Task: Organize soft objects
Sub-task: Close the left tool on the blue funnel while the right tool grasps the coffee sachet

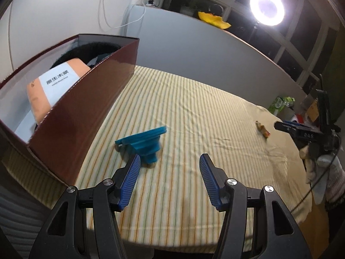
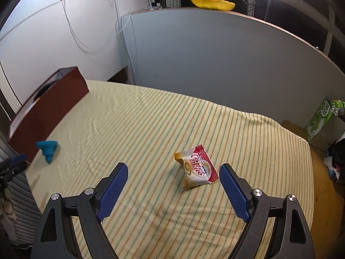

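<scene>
A teal collapsible silicone funnel (image 1: 142, 144) lies on its side on the striped cloth, close to the dark red box (image 1: 86, 116). My left gripper (image 1: 170, 164) is open just short of the funnel, and its left fingertip (image 1: 134, 166) overlaps the funnel's narrow end in the picture. A red, white and gold Coffee-mate sachet (image 2: 198, 168) lies crumpled on the cloth. My right gripper (image 2: 172, 170) is open around it, with the sachet nearer the right finger and no pad touching it. The box holds an orange tissue pack (image 1: 56, 84) and something black and fuzzy (image 1: 90, 49).
A striped yellow cloth (image 2: 151, 118) covers the table. Grey partition walls (image 2: 215, 54) stand behind it. A green tissue box (image 2: 319, 118) sits past the right edge, a yellow object (image 2: 212, 2) rests on the partition top, and a ring light (image 1: 267, 6) glares.
</scene>
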Demonstrator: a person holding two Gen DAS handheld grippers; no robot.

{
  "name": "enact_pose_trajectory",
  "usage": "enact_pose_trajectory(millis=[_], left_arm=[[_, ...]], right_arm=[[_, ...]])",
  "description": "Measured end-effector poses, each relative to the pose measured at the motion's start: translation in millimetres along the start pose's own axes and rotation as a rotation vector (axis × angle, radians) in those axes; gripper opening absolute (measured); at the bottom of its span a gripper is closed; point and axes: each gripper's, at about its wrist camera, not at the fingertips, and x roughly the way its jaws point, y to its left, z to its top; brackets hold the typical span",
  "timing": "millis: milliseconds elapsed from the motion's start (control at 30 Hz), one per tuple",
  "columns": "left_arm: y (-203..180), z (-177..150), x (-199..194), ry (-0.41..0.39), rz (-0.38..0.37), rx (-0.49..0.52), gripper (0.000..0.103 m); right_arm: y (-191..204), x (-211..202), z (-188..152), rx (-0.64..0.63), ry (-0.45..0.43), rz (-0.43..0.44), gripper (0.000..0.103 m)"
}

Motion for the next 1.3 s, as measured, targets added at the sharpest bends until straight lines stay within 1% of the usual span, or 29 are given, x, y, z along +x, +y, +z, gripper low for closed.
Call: enact_pose_trajectory(millis=[133, 167, 233, 267, 300, 333, 400, 433, 567, 633, 700, 833, 900, 967, 1167, 1200, 1267, 1300], left_arm=[[5.5, 5.2, 17.3, 0.011, 0.043, -0.031, 0.056], [6.8, 5.4, 22.2, 0.014, 0.063, -0.034, 0.056], [9.4, 4.3, 28.2, 0.022, 0.071, -0.046, 0.058], [10.7, 3.8, 32.4, 0.028, 0.076, -0.053, 0.062], [11.2, 3.4, 35.4, 0.031, 0.081, -0.057, 0.064], [11.9, 3.7, 39.6, 0.040, 0.087, -0.060, 0.064], [12.8, 4.3, 46.2, 0.051, 0.094, -0.067, 0.064], [12.9, 4.5, 48.1, 0.052, 0.098, -0.067, 0.064], [13.7, 5.9, 53.3, 0.055, 0.109, -0.073, 0.064], [14.8, 7.2, 56.5, 0.057, 0.113, -0.079, 0.064], [15.9, 8.0, 59.1, 0.058, 0.113, -0.082, 0.064], [15.1, 8.9, 64.1, 0.060, 0.115, -0.076, 0.064], [13.9, 9.8, 64.8, 0.059, 0.121, -0.071, 0.064], [13.4, 9.9, 65.3, 0.055, 0.119, -0.066, 0.064], [13.2, 11.3, 66.1, 0.047, 0.114, -0.060, 0.064], [13.1, 11.4, 65.9, 0.046, 0.111, -0.060, 0.064], [12.7, 11.4, 65.0, 0.042, 0.105, -0.059, 0.059], [12.0, 11.4, 64.5, 0.040, 0.101, -0.055, 0.057]], right_arm=[[-1.2, 3.3, 0.6, -0.001, 0.005, 0.000, 0.083], [-1.4, 3.9, 1.0, -0.005, 0.005, -0.002, 0.081], [-2.6, 6.5, 1.2, -0.019, 0.007, -0.008, 0.079], [-3.5, 7.9, 1.4, -0.022, 0.011, -0.008, 0.078], [-4.5, 10.6, 0.9, -0.026, 0.018, -0.006, 0.078], [-5.0, 12.9, 0.5, -0.029, 0.023, -0.007, 0.077], [-5.4, 19.1, -1.1, -0.042, 0.039, -0.011, 0.070], [-4.8, 23.0, -1.8, -0.050, 0.046, -0.016, 0.068], [-5.5, 35.2, -3.0, -0.070, 0.061, -0.037, 0.067], [-7.2, 40.6, -2.8, -0.068, 0.068, -0.043, 0.063], [-7.8, 45.3, -2.3, -0.072, 0.078, -0.047, 0.054], [-6.3, 51.8, -2.3, -0.082, 0.092, -0.056, 0.050], [-5.7, 53.5, -1.7, -0.081, 0.097, -0.056, 0.043], [-6.4, 56.6, -1.7, -0.081, 0.103, -0.053, 0.040], [-7.3, 61.9, -1.0, -0.065, 0.120, -0.040, 0.022], [-7.6, 62.4, -1.2, -0.061, 0.119, -0.039, 0.022], [-8.6, 61.6, -1.4, -0.050, 0.117, -0.033, 0.020], [-8.3, 60.6, -2.1, -0.044, 0.114, -0.031, 0.018]])
